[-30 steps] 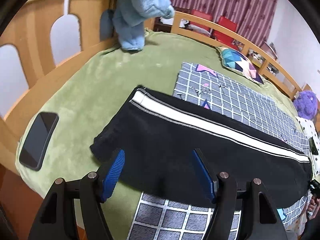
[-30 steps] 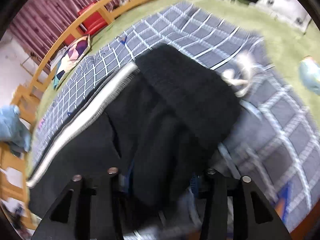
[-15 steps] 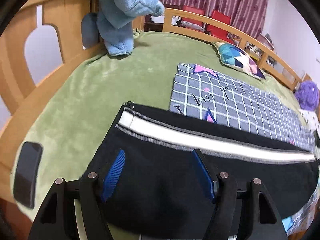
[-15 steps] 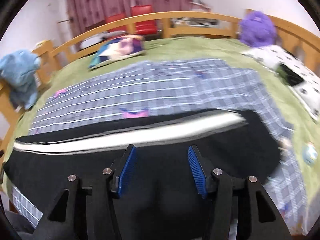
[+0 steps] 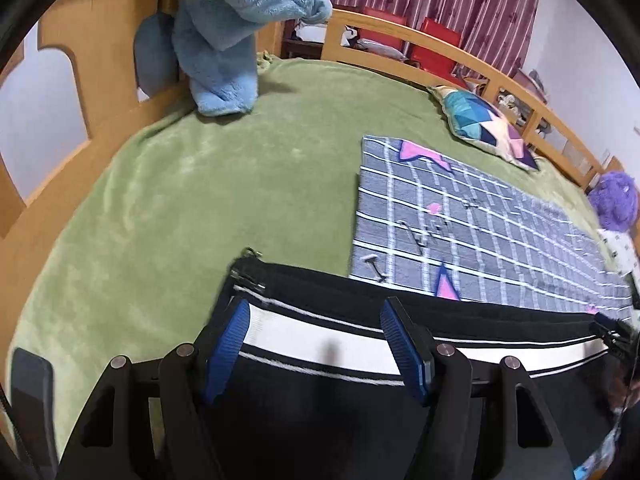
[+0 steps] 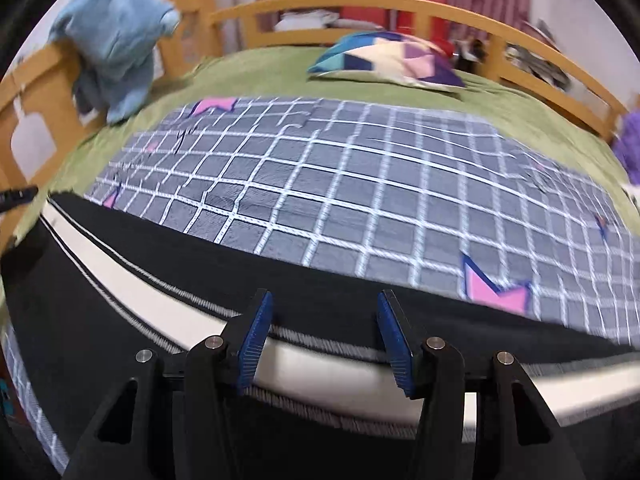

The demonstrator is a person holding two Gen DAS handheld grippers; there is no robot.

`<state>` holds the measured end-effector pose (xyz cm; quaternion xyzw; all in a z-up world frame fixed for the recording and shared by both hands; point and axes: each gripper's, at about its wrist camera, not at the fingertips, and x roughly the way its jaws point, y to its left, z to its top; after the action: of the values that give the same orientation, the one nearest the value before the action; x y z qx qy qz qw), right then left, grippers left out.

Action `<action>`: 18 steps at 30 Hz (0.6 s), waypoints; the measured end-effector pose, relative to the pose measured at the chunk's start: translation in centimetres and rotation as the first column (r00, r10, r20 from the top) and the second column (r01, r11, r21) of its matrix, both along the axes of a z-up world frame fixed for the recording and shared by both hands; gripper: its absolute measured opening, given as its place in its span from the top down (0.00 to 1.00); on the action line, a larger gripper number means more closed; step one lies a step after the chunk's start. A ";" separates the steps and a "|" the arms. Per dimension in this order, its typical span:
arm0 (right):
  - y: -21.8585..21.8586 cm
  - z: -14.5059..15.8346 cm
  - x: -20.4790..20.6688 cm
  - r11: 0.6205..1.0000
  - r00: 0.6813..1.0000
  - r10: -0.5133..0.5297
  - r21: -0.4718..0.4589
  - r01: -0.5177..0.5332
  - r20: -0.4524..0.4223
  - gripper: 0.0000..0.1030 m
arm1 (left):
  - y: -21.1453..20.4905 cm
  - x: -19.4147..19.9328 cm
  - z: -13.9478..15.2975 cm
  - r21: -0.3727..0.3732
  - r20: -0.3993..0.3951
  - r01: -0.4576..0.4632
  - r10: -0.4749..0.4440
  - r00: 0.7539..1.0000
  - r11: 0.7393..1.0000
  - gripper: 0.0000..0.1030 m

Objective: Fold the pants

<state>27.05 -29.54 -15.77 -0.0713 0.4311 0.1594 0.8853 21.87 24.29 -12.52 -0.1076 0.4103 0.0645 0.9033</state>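
Observation:
Black pants (image 5: pixel 340 408) with a white side stripe (image 5: pixel 320 346) lie stretched flat across the near side of the bed. My left gripper (image 5: pixel 314 308) hovers open over one end of them, its blue pads (image 5: pixel 226 344) astride the stripe near the zipped edge. The right wrist view shows the same pants (image 6: pixel 100 320) running left to right. Over their stripe (image 6: pixel 132 280) my right gripper (image 6: pixel 324 298) stands open, and no cloth is pinched between its pads (image 6: pixel 394 336).
A grey checked blanket (image 5: pixel 480 232) lies beyond the pants on the green bed cover (image 5: pixel 180 200). A blue fleece garment (image 5: pixel 240 20) hangs over the wooden bed frame (image 5: pixel 100 40). A patterned pillow (image 5: pixel 488 128), a purple plush (image 5: pixel 616 200) and a phone (image 5: pixel 32 400) sit around the edges.
The right gripper had bunched black cloth between its fingers; that cloth now lies flat and the gripper has swept sideways, rolled level and opened. The left gripper slid along the pants towards the stripe.

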 end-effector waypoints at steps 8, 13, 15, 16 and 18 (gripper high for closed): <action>2.0 -3.3 2.6 0.981 0.975 0.159 -0.085 -0.174 -0.154 0.91 | 2.0 1.5 -1.5 0.062 -0.040 -0.050 0.053 0.998 0.997 0.37; 3.3 -2.6 1.1 0.968 0.982 0.166 -0.174 -0.181 -0.094 0.97 | 3.1 3.2 -4.4 -0.006 -0.125 -0.038 0.037 0.991 0.999 0.78; 2.8 -1.4 0.8 0.979 0.988 0.144 -0.136 -0.150 -0.048 0.97 | 3.1 2.7 -3.9 0.011 -0.089 -0.018 0.018 0.996 1.000 0.81; 2.1 -0.4 0.6 0.987 0.991 0.131 -0.093 -0.132 -0.021 0.97 | 3.1 2.2 -3.3 0.013 -0.061 -0.009 0.010 0.998 1.000 0.81; 1.4 0.8 0.3 0.992 0.993 0.119 -0.045 -0.118 0.018 0.97 | 3.3 1.5 -2.1 0.001 -0.010 -0.003 0.003 1.000 1.000 0.81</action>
<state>27.32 -28.10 -14.93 -0.1178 0.4201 0.2016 0.8769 23.36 27.57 -14.58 -0.1073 0.4148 0.0665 0.9011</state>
